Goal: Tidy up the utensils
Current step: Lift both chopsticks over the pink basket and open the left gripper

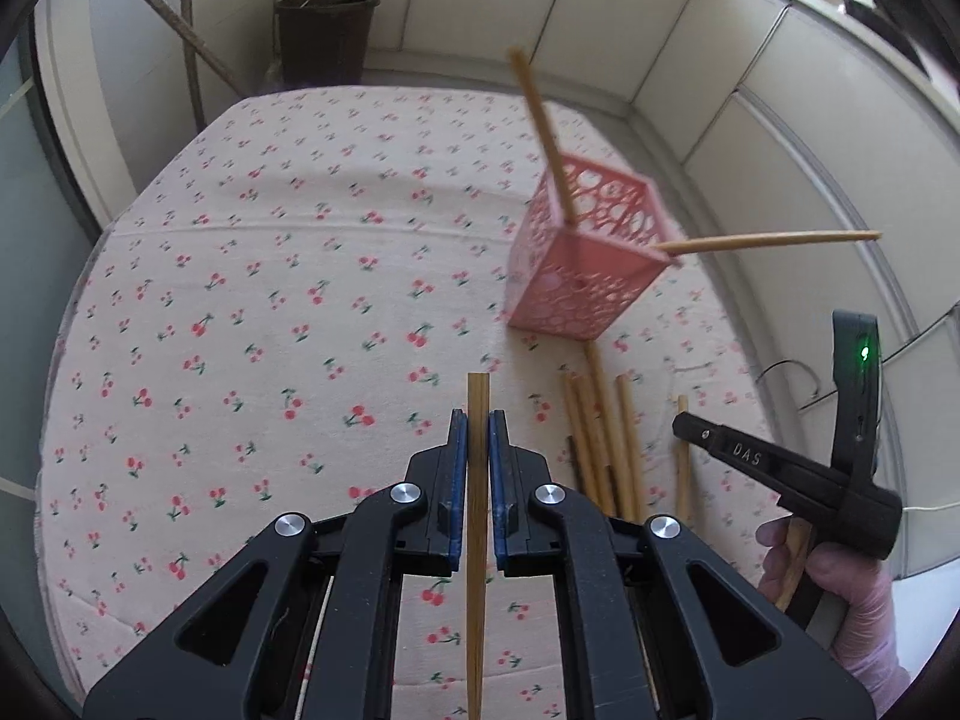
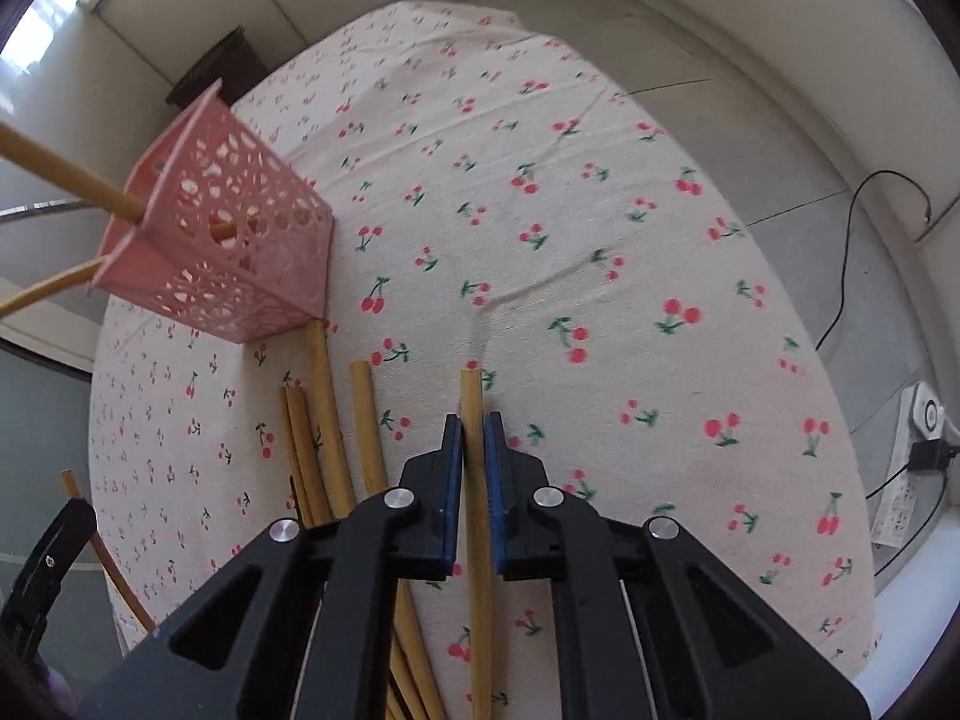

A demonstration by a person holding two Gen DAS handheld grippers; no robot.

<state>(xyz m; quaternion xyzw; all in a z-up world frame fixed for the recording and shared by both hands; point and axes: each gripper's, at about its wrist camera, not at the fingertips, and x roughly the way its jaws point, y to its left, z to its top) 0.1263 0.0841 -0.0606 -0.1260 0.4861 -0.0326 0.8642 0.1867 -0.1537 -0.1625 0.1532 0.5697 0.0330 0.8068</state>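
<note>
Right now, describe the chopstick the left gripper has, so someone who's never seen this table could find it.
On the cherry-print tablecloth, the pink basket holds two chopsticks, and loose ones lie in front of it. The chopstick you want is left of those, alone, clamped between the left gripper and its blue pads.

A pale pink cloth dotted with red cherries on green stems covers the surface (image 1: 270, 276), seen from both wrist cameras. A salmon-pink holder (image 1: 585, 252), its walls pierced with round cut-outs, carries two tan bamboo chopsticks (image 1: 543, 120); more honey-coloured loose chopsticks (image 2: 336, 438) lie on the cherry print. The left tongs (image 1: 478, 444) and right tongs (image 2: 473, 450) are matte black with blue pads and silver bolt heads, each framing a light-brown stick. A green light glows on the black body of the right tool (image 1: 864, 354), gripped by a pale pink glove (image 1: 852, 612). A dark brown basket (image 1: 327, 36) stands against cream wall panels.
</note>
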